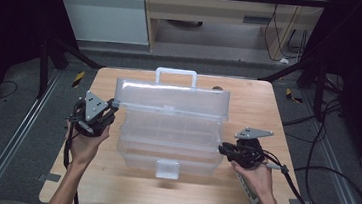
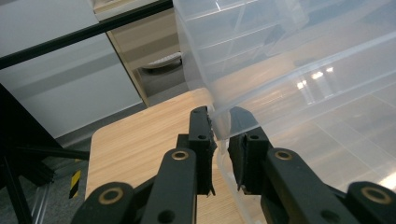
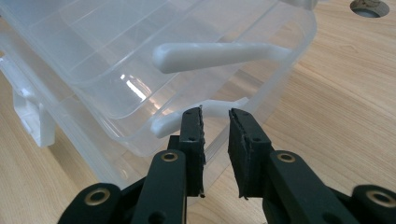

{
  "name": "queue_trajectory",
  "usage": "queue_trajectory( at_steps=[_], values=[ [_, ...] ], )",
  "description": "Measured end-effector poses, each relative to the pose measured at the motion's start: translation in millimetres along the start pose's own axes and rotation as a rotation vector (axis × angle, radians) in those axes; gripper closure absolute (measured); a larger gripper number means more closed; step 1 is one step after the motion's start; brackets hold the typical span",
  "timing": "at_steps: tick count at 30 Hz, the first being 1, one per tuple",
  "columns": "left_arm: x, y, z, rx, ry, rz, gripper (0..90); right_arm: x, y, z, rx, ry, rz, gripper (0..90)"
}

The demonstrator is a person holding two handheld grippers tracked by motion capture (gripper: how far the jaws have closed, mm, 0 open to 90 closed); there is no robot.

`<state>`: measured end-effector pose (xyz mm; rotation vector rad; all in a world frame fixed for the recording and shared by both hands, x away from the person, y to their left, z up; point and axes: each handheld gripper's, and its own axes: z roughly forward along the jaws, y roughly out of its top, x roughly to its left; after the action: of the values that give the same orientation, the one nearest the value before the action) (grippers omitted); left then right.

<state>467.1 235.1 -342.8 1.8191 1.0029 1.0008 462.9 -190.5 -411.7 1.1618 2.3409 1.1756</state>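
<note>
Left gripper (image 2: 220, 135) pinches box (image 1: 168, 131) wall at left end; right gripper (image 3: 215, 122) narrow-gapped, unclenched at white side arm (image 3: 205, 108). Box mid-bench (image 1: 281, 192) (lid raised); likely halfway opened.

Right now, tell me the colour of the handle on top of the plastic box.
The handle is white and opaque, on the clear box; the high view shows it best.

Black fingers (image 2: 201, 140); brass-ringed pivots; grey triangular plates (image 1: 95, 104).

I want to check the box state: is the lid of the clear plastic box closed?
No, the lid stands raised behind the open clear plastic box.
</note>
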Motion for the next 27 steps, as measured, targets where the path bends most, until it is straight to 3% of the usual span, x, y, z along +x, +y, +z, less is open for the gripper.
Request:
queue_trajectory(
  at_steps=[27],
  values=[
    [6.1, 12.9, 9.7, -0.001, 0.009, -0.015, 81.1, -0.8, -0.8, 0.0, -0.008, -0.008, 0.033, 76.2]
  ],
)
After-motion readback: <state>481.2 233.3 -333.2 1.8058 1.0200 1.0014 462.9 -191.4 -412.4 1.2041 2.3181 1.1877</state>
